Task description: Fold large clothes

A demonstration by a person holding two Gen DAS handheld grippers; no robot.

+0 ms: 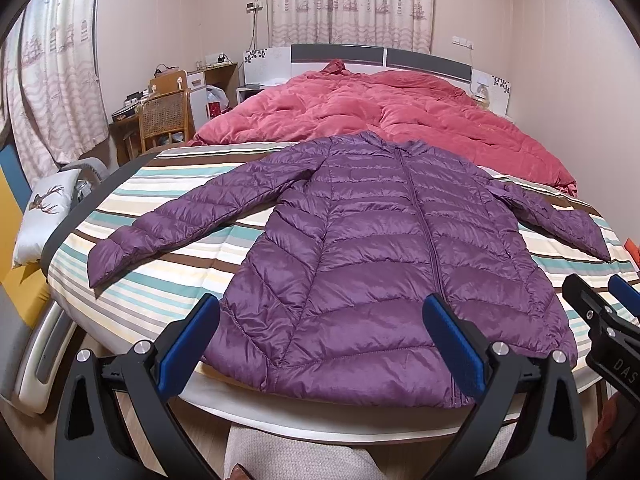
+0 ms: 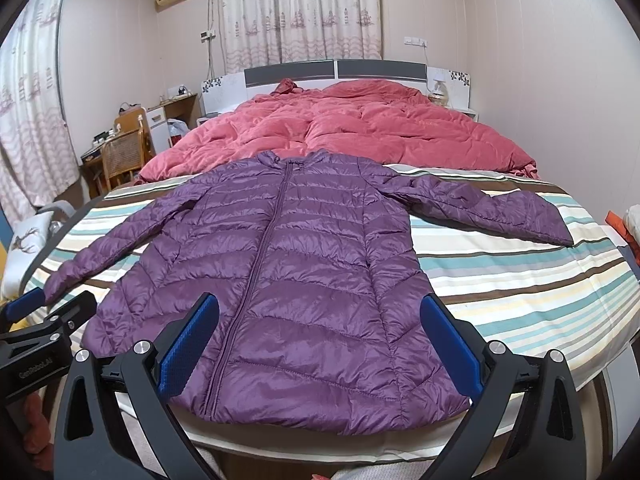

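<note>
Left wrist view shows our left claw point(image 1: 320, 320) spread wide, holding nothing, poised over the hem of the jacket point(image 1: 360, 240). Ahead of both claws the purple quilted jacket lies flat, zipped, sleeves spread, on the striped sheet point(image 1: 160, 280). Our right claw point(image 2: 320, 320) gapes equally wide. Beyond the jacket, a puffy pink duvet point(image 2: 360, 128) lies rumpled.

Purple quilted puffer jacket point(image 1: 360, 240), zipped, front up, flat on striped bed, sleeves spread outward
</note>
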